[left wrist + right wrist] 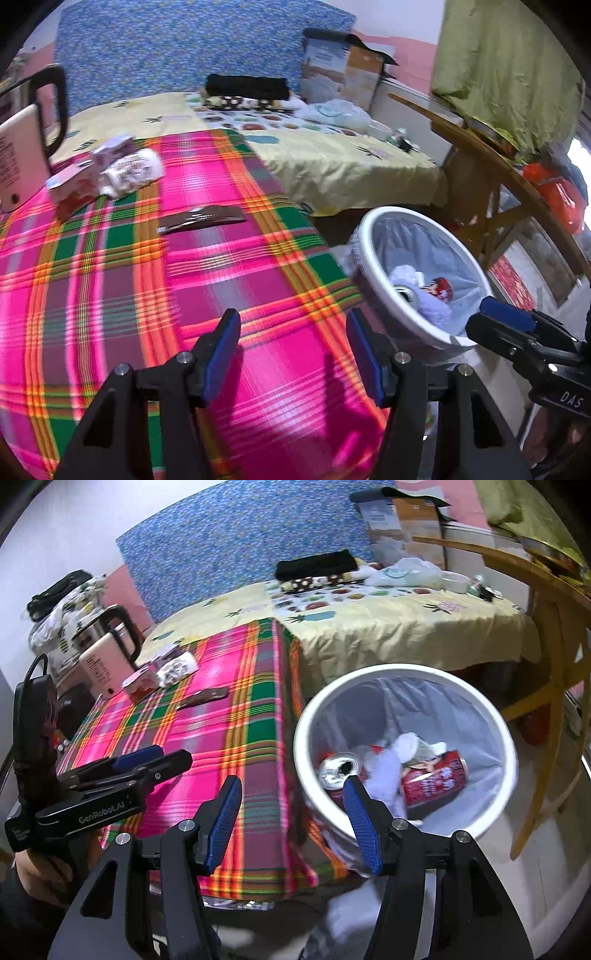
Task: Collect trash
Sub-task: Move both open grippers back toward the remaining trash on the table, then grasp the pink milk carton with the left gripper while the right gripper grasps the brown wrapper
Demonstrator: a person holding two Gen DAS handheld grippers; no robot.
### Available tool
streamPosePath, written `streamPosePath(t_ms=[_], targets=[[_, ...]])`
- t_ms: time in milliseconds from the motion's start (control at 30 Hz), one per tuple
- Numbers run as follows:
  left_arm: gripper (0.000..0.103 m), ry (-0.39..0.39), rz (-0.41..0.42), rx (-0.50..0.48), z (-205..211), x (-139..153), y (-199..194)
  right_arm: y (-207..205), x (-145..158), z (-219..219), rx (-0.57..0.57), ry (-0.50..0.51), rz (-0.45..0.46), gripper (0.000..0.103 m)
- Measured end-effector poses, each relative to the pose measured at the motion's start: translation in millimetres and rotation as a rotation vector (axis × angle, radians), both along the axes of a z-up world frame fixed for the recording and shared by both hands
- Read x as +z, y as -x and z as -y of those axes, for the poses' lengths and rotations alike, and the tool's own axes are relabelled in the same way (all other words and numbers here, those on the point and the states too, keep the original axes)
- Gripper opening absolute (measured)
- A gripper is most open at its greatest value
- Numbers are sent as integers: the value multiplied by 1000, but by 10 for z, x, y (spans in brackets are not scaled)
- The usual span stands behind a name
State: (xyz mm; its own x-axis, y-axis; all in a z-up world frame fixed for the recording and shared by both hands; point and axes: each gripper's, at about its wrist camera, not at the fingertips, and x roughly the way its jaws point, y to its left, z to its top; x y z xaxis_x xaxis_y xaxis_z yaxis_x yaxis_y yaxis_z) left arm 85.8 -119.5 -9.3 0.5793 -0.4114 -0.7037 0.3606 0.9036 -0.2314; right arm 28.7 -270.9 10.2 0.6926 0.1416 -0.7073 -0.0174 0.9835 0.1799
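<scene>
Partly, crumpled paper point(384, 775) hides the cans point(436, 779); bin point(406, 672) blurred.

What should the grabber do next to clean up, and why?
Probably reach the empty, open left gripper forward to the brown wrapper lying flat on the plaid cloth. It is the nearest trash, and the bin already holds cans.

We see both views evenly and brightly lit by soft indoor light, with a blown-out patch of daylight at the far right edge, beyond the wooden table point(491, 147). The plaid cloth point(184, 280) smears with motion blur, as does the white bin point(406, 746) rim beside it, and faint shadows fall on it under the fingers. Fisheye bending curves everything near the black corners.
</scene>
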Motion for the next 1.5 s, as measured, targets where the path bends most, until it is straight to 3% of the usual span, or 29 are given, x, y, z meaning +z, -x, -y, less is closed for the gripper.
streamPosePath(t_ms=[367,767,1233,1500], targets=[[61,-32,1,128,-577,-72,-33,-204,-2,-410,118,19,-10,58],[61,-44,5,197,-1003,-14,-243,-489,36,-731,217,37,-12,58],[62,-120,45,289,-1577,100,-1061,-1032,19,-984,282,87,-18,59],[66,-187,77,290,-1690,49,-1579,-1333,-90,-1066,298,115,-52,59]])
